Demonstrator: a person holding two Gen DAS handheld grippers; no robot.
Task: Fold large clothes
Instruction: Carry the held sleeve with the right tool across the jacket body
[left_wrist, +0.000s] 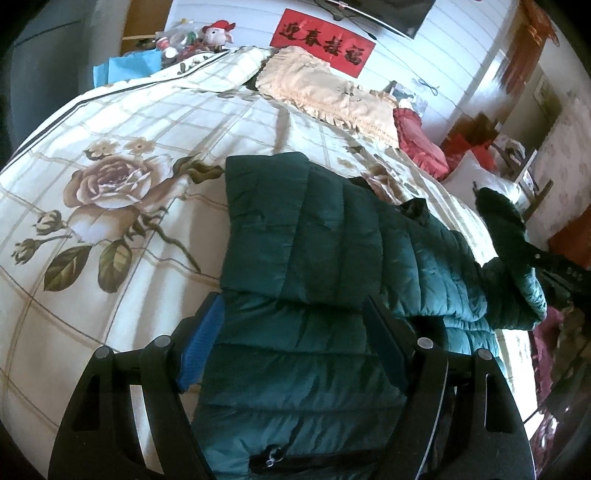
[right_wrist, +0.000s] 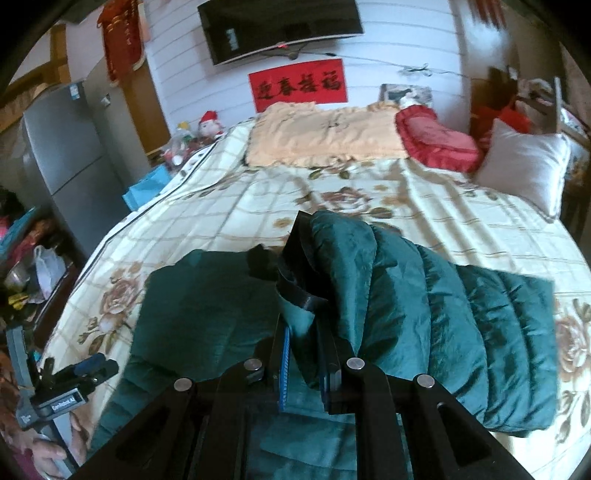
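1. Left wrist view: your left gripper (left_wrist: 291, 325) stands wide open over the jacket (left_wrist: 314, 280), blue pad on one side, dark finger on the other, nothing clamped. The jacket fills the gap between the fingers, but I cannot tell whether the pads touch it.
2. The jacket lies on the quilt (left_wrist: 129, 155), near the bed's front edge, with one quilted panel already lapped over the body.
3. Right wrist view: your right gripper (right_wrist: 306, 354) is closed almost fully on a fold of jacket (right_wrist: 424, 314) fabric, with a dark trim strip rising just beyond the fingers.
4. Advice: carry the pinched fold across level and keep it taut, so it lands square on the flat half. Use the left gripper to pin the body while you lay it.
5. Unclear: the held part's identity, sleeve or hem, cannot be told. The jacket's near edge is cut off by both gripper frames.
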